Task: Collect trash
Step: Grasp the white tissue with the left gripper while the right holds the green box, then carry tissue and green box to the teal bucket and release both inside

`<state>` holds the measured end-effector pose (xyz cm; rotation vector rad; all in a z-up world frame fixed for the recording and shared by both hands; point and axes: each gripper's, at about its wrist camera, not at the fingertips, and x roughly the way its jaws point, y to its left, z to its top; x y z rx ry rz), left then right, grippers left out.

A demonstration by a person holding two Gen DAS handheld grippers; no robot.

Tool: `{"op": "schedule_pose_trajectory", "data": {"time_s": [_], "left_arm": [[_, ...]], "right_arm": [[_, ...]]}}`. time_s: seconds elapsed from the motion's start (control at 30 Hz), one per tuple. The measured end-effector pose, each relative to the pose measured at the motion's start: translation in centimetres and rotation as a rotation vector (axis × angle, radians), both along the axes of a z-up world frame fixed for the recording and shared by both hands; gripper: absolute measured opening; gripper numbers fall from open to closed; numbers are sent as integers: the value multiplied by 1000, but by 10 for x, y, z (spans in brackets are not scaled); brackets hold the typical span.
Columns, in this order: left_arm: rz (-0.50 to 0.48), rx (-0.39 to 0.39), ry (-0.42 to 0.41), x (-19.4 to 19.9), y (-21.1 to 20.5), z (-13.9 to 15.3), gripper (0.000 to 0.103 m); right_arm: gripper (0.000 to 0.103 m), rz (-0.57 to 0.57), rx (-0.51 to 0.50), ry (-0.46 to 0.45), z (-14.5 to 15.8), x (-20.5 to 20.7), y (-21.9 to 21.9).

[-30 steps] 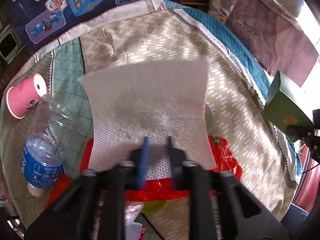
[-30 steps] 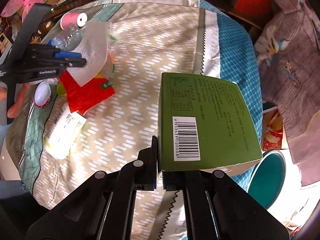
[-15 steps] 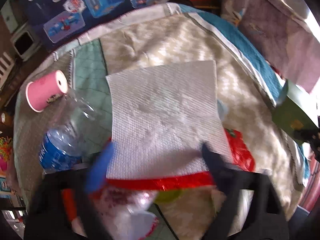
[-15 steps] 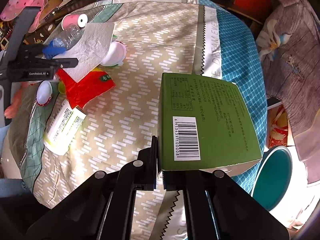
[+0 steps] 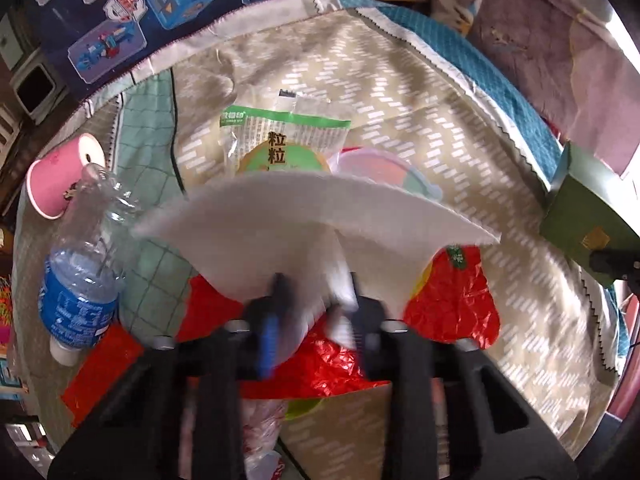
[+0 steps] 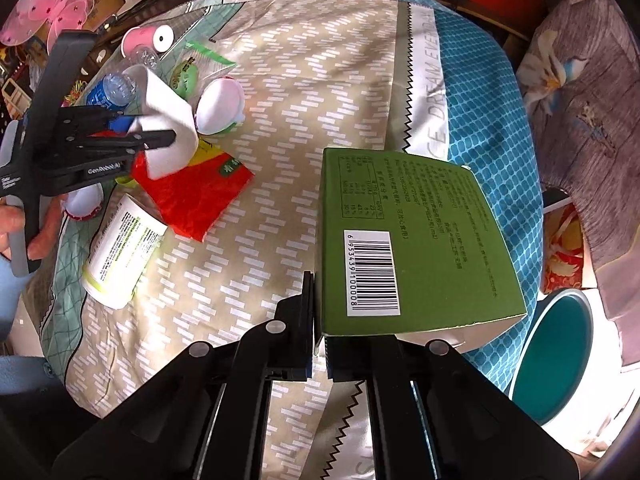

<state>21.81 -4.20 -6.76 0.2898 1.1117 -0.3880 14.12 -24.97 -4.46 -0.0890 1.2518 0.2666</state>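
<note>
Left gripper [image 5: 316, 292] just closed, pinching white paper towel [image 5: 312, 224] lifted over red wrapper [image 5: 452, 304], right gripper [image 6: 319, 320] clamped on green carton [image 6: 412, 240] above patterned bedspread [image 6: 300, 80], water bottle [image 5: 76, 280] lying nearby.

In the right wrist view, trash crowds the bedspread [image 6: 304, 92] from nine to eleven o'clock: red wrapper [image 6: 196, 196], white canister [image 6: 120, 252], water bottle [image 6: 110, 90], pink cup [image 6: 148, 38]. Bare cloth lies open toward twelve. A green box [image 6: 412, 240] blocks three o'clock.
</note>
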Motion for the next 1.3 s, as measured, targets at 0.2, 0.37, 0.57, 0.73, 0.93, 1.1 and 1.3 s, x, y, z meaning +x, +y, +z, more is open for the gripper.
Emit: {"op": "schedule_pose_trajectory", "data": {"time_s": [0.2, 0.37, 0.57, 0.73, 0.93, 1.1, 1.3], "left_arm": [[0, -19, -30, -19, 3, 14, 3], [2, -55, -79, -42, 10, 45, 3], [-39, -71, -140, -68, 1, 81, 3], [-102, -92, -156, -86, -31, 96, 3], [-176, -113, -130, -98, -86, 93, 3], [-254, -126, -101, -108, -142, 87, 3], [-382, -134, -69, -123, -223, 76, 3]], "right_arm": [[5, 10, 5, -11, 4, -11, 5], [5, 10, 9, -23, 10, -21, 4], [5, 3, 25, -53, 19, -34, -6], [5, -24, 30, -80, 26, -51, -24], [5, -86, 34, -110, 31, -78, -67], [5, -171, 19, -120, 30, -105, -121], [6, -306, -6, -115, 23, -140, -200]]}}
